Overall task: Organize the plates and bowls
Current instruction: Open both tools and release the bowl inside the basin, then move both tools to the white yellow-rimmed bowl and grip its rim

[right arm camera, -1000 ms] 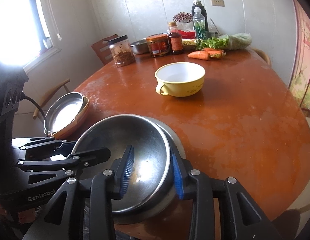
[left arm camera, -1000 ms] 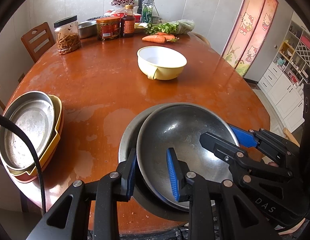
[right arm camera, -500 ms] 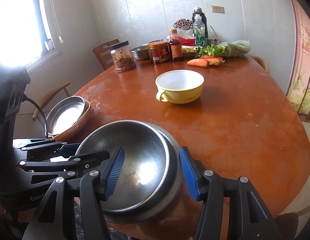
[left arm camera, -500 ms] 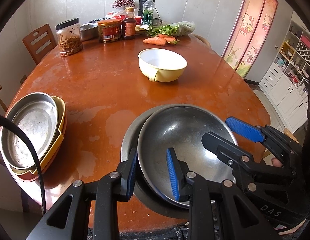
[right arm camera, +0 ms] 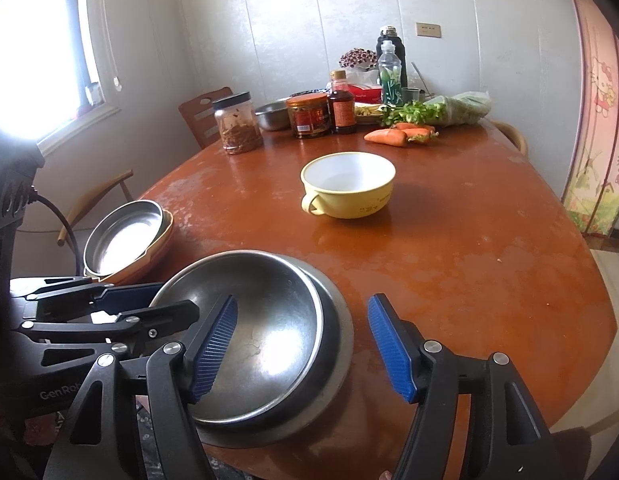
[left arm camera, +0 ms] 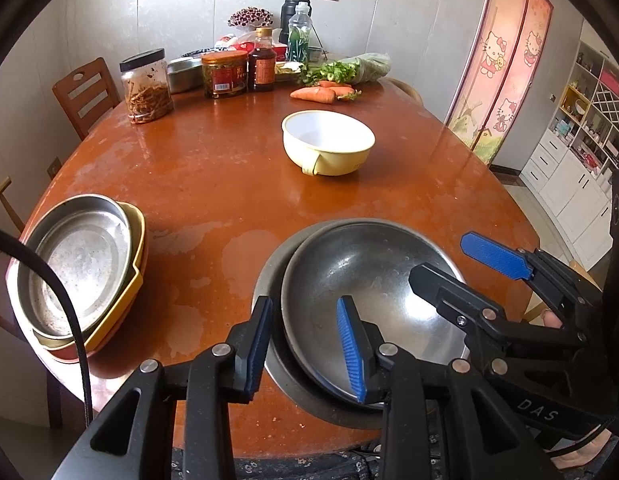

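With both grippers at the near edge of the table [left arm camera: 213, 168], I see two steel bowls nested there, the upper bowl [left arm camera: 373, 292] sitting inside the lower bowl [left arm camera: 269, 280] and shifted slightly to the right in the left wrist view. My left gripper [left arm camera: 305, 344] straddles the near-left rims of the pair: one pad is outside the lower bowl, the other inside the upper bowl. Its jaws are narrow and opening, and a gap shows between the pads and the rims, so nothing is clamped. My right gripper [right arm camera: 301, 350] straddles the right rims of the same pair, one pad over the inside of the upper bowl, the other outside over the table. Its jaws are wide and opening, clear of the metal. A yellow bowl [left arm camera: 327, 144] with a handle stands upright near the middle of the table, well apart from the steel pair. At the left edge lies a stack of plates [left arm camera: 81, 268], a steel one on top of yellow and orange ones. Jars, bottles and carrots [left arm camera: 323, 92] stand at the far side.
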